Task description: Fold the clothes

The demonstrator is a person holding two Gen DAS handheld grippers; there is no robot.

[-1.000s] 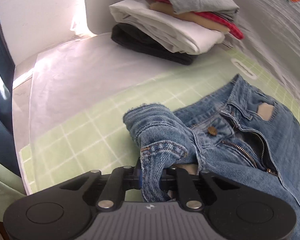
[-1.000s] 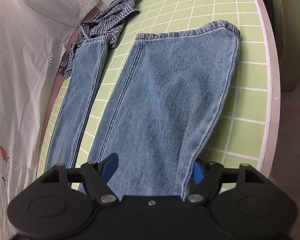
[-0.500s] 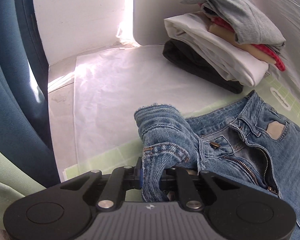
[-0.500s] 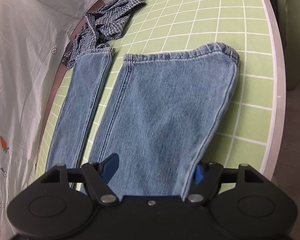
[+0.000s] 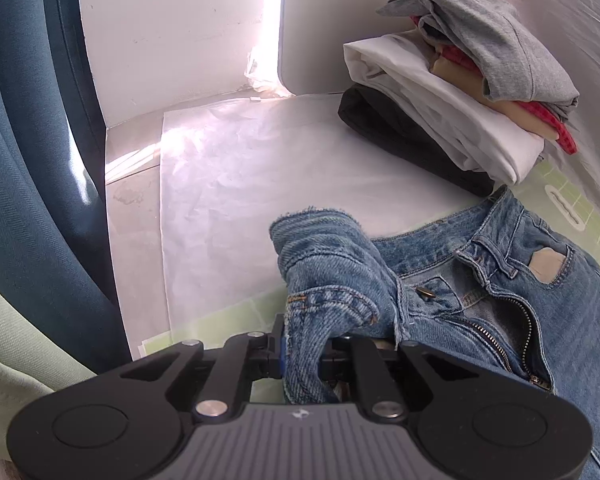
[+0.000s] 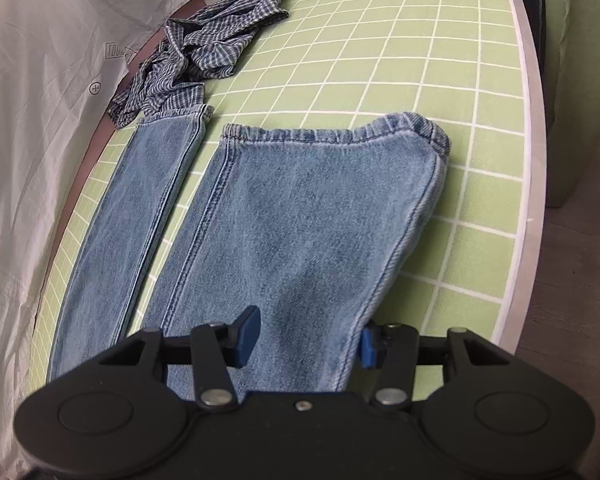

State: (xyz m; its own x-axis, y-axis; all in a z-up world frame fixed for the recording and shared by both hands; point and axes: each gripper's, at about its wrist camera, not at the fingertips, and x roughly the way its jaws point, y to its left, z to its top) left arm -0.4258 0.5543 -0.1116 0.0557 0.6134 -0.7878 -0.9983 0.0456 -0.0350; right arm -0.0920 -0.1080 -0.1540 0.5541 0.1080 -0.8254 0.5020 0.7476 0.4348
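- Left wrist view: the jeans (image 5: 480,292) lie flat on the green gridded bench (image 6: 380,60); our left gripper (image 5: 302,354) has its jaws clamped on the waistband corner.
- Our right gripper (image 6: 306,338), jaws just closing, straddles the near leg's edge; we seat the denim deep before lifting both ends together.

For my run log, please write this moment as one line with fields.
left gripper: shut on jeans waist | right gripper: jaws closing around jeans leg, not yet pinched | checked shirt: crumpled beyond hems | step: fold not started
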